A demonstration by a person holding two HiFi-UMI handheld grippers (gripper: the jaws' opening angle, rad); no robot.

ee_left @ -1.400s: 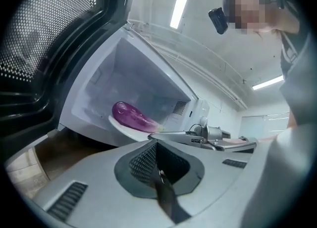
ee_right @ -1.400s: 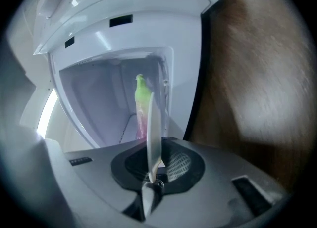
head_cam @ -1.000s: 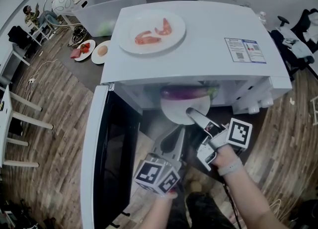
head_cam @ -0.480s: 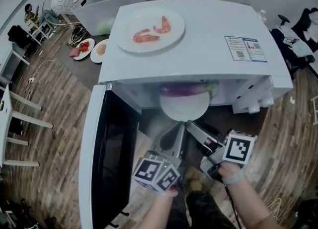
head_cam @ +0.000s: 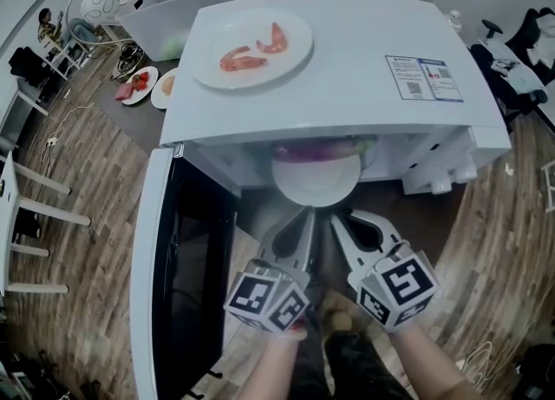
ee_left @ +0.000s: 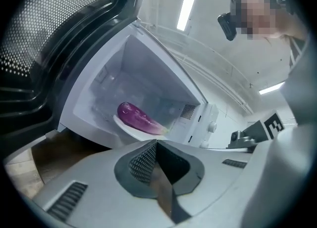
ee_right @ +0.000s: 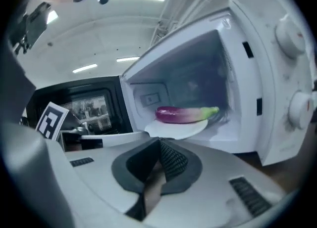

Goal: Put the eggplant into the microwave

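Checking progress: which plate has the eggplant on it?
The plate inside the open microwave: the purple eggplant lies across it. The plate on top holds shrimp instead.

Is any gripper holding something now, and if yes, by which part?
Nothing is held: the left gripper and the right gripper are both shut and empty.

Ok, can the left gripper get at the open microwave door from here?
Probably yes. The door hangs wide open just to the left of the left gripper, with nothing between them. Its jaws are shut and empty, so it could push.
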